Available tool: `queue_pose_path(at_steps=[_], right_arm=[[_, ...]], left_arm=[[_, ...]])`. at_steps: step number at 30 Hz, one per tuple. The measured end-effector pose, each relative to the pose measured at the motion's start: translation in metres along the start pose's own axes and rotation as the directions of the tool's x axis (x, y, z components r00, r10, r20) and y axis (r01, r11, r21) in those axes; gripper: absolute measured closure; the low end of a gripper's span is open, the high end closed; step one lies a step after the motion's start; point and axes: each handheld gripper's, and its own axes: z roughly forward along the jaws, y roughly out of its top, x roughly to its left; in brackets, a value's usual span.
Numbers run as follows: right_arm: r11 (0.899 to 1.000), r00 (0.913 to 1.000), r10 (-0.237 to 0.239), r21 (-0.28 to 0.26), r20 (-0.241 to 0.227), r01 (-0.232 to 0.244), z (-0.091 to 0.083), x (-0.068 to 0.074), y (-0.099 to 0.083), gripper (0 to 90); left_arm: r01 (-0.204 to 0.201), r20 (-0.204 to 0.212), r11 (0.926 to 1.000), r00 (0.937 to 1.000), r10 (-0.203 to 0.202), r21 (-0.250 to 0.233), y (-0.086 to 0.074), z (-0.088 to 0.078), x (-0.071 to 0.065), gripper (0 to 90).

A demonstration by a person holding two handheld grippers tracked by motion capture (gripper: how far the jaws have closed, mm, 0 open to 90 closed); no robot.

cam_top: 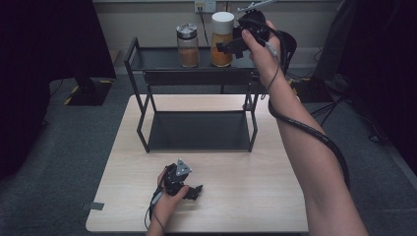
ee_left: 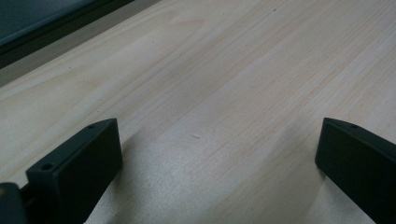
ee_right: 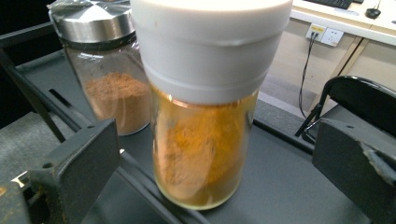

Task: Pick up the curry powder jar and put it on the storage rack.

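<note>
The white-capped jar [ee_right: 205, 112] of yellow powder stands upright on the rack's top shelf [cam_top: 157, 59], toward its right end, just beside the steel-lidded jar [cam_top: 187, 45]. The right hand-held gripper [cam_top: 227, 45] has its jaws spread wide either side of it, pads clear of the glass, so placing looks done and only pulling away remains. The left hand-held gripper [cam_top: 195, 191] lies open near the bench's [cam_top: 236, 196] front edge. The right gripper view reveals the gap at the glass, which the high view hides

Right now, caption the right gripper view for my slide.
Open right hand-held gripper facing white-lidded jar beside steel-lidded jar on rack shelf.
</note>
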Motion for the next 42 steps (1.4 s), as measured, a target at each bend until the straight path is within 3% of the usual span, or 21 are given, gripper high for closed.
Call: queue_pose_path(at_steps=[22,26,42], right_arm=[[0.998,0.9984,-0.046,0.039,-0.032,0.047,-0.011,0.006,-0.023,0.3],[0.996,0.9968,-0.071,0.056,-0.036,0.073,-0.012,0.01,-0.024,0.3],[0.995,0.9925,-0.086,0.053,-0.087,0.09,-0.014,0.016,-0.042,0.3]], left_arm=[[-0.001,0.0,1.0,1.0,0.001,0.001,0.0,0.0,0.0,0.0],[0.0,0.001,1.0,1.0,0.0,0.001,0.0,0.0,0.0,0.0],[-0.001,0.001,1.0,1.0,0.001,0.001,0.0,0.0,0.0,0.0]])
